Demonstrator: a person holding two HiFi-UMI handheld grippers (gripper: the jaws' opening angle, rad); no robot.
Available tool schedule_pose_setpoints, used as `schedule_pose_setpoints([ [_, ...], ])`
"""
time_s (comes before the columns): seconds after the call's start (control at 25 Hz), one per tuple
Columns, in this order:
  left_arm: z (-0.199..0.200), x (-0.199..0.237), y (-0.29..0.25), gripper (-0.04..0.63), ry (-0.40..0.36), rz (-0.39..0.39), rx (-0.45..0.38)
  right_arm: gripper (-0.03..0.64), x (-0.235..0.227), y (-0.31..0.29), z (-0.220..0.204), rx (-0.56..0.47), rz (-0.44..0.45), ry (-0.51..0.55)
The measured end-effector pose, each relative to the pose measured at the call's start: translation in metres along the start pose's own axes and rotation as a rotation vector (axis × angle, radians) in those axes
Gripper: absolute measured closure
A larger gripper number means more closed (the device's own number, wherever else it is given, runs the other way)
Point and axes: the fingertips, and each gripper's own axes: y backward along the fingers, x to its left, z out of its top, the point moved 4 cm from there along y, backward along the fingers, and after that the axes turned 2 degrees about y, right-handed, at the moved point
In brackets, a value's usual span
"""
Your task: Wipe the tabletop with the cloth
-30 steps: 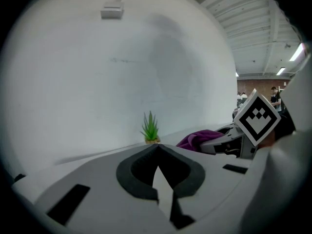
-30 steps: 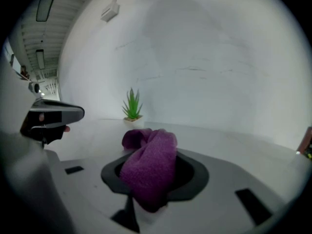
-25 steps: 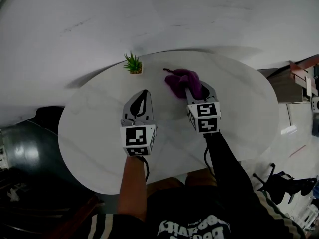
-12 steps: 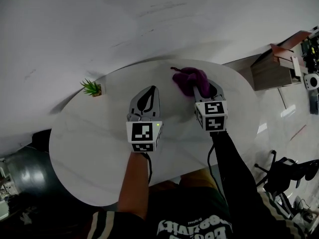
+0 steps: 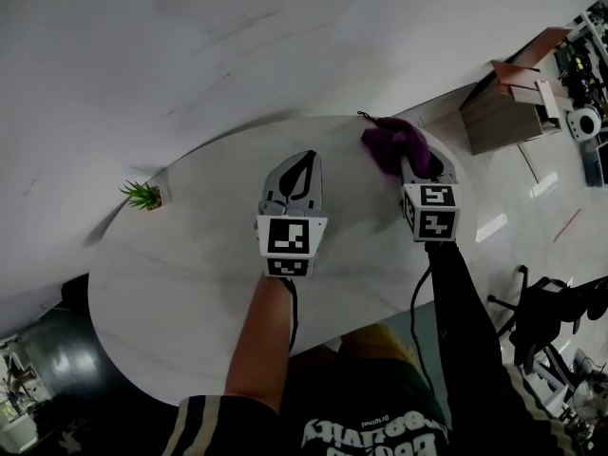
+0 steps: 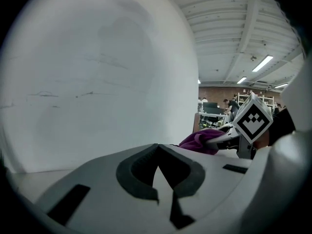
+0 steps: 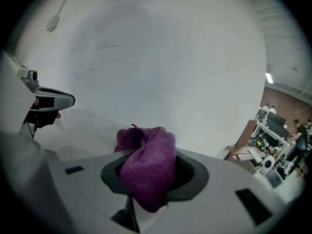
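Note:
A bunched purple cloth (image 5: pixel 397 143) lies at the far right part of the round white tabletop (image 5: pixel 190 264). My right gripper (image 5: pixel 414 166) is shut on the cloth (image 7: pixel 147 168), which bulges out between its jaws and rests on the table. My left gripper (image 5: pixel 302 164) hovers over the table's middle, left of the cloth, with its jaws shut and nothing in them. In the left gripper view the purple cloth (image 6: pixel 201 140) and the right gripper (image 6: pixel 229 139) show at the right.
A small green potted plant (image 5: pixel 144 195) stands near the table's left far edge. A wooden cabinet (image 5: pixel 503 103) and equipment stand on the floor at the right. A white wall lies beyond the table's far edge.
The right gripper has dragged the cloth rightward toward the table's far right edge. The left gripper has moved right with it. The plant now sits farther left in the head view.

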Motion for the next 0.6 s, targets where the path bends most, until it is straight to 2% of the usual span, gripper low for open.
schedule_pose_setpoints([
  [0.28, 0.005, -0.025, -0.008, 0.595, -0.006, -0.032, -0.009, 0.48, -0.038, 0.018, -0.015, 0.02, -0.081, -0.011],
  [0.44, 0.007, -0.019, 0.009, 0.595, -0.003, 0.004, -0.024, 0.48, -0.015, 0.032, -0.002, -0.047, -0.024, 0.016],
  [0.6, 0.005, 0.006, 0.044, 0.595, 0.006, 0.069, -0.037, 0.48, 0.04, 0.041, 0.017, -0.095, 0.081, 0.041],
])
